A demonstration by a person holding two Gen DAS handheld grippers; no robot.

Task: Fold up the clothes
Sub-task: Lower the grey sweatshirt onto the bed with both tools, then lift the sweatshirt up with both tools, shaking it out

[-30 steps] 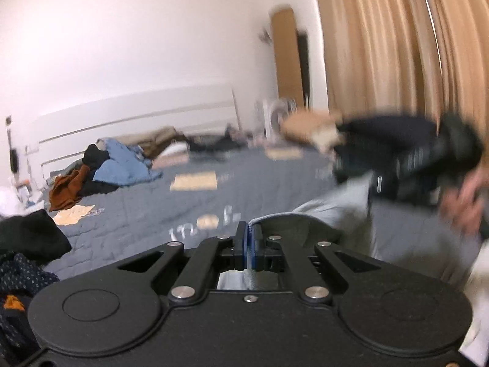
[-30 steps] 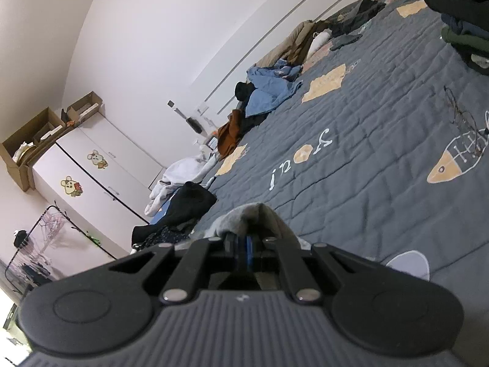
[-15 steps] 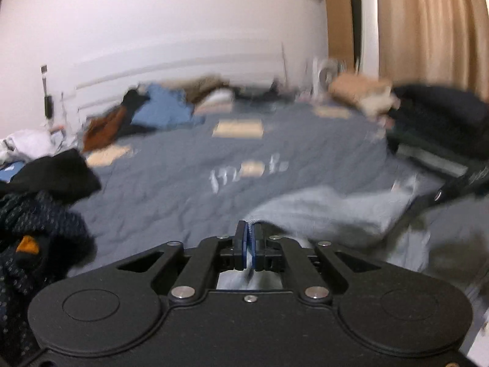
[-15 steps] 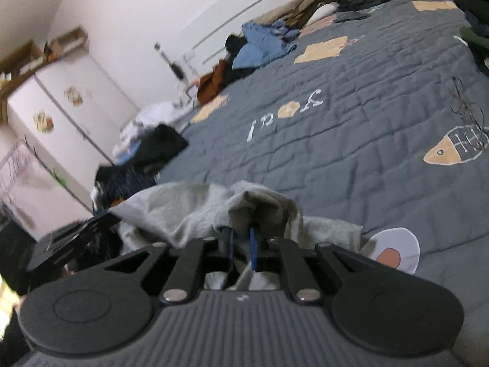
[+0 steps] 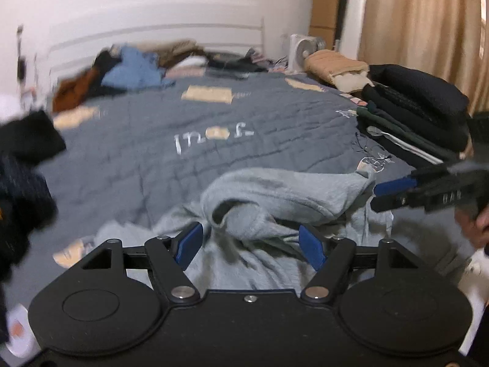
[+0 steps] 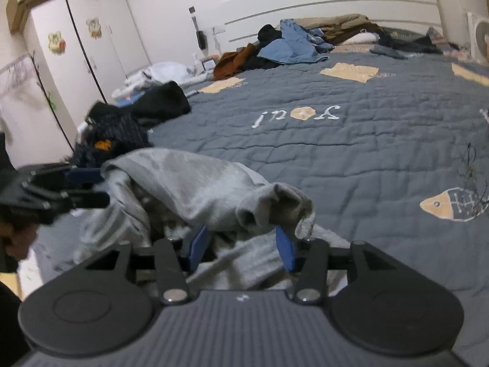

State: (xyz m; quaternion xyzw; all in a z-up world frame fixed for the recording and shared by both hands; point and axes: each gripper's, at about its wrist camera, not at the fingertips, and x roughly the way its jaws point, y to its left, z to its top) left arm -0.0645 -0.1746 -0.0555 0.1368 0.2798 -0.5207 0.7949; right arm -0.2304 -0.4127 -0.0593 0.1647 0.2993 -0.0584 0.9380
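A light grey garment (image 5: pixel 284 195) lies crumpled on the near part of the grey quilted bed (image 5: pixel 214 153). My left gripper (image 5: pixel 249 244) is open, its blue pads either side of a fold of the garment. My right gripper (image 6: pixel 241 243) is open too, with a bunched end of the same garment (image 6: pixel 195 189) between and above its pads. In the left wrist view the right gripper (image 5: pixel 397 195) shows at the right edge of the garment. In the right wrist view the left gripper (image 6: pixel 70 189) shows at the garment's left edge.
A stack of folded dark clothes (image 5: pixel 412 113) sits at the bed's right side. Loose dark clothes (image 6: pixel 131 122) lie at the left edge. A pile of blue, brown and black clothes (image 6: pixel 290 46) lies by the headboard. White wardrobe (image 6: pixel 70 61) stands left, curtains (image 5: pixel 421 15) right.
Both grippers have opened and let go of the grey garment, which has dropped onto the bed. Both views have swung level toward the headboard.
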